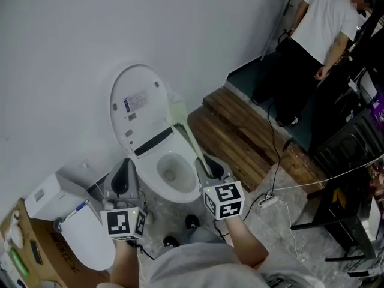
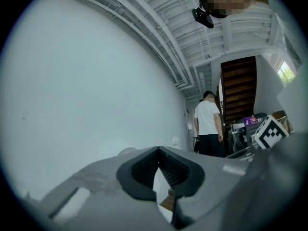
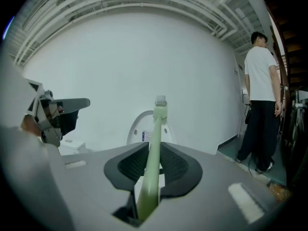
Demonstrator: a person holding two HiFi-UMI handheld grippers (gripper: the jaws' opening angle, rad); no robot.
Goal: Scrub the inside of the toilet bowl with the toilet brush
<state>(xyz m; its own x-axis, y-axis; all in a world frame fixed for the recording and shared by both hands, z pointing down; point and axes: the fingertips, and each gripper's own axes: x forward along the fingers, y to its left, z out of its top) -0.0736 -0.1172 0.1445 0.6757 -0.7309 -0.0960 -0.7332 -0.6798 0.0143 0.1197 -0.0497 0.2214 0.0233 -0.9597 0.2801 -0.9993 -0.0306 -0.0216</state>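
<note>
The right gripper (image 1: 210,168) clamps the long pale green plastic toilet brush (image 1: 188,138) beside the open white ceramic toilet bowl (image 1: 153,182), while the left gripper (image 1: 124,171) hovers clenched, empty.

Wall (image 1: 72,35): plain white, bare.
Floor (image 1: 288,227): mottled grey.
Wooden steps (image 1: 240,131): dark planks, against the wall.
Ceiling (image 2: 159,13): white, ribbed beams.
Person (image 1: 327,29): standing, far right.

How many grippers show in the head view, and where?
2. The left gripper is beside the toilet bowl's left side, shut and empty; the right gripper is at its right side, shut on the toilet brush.
</note>
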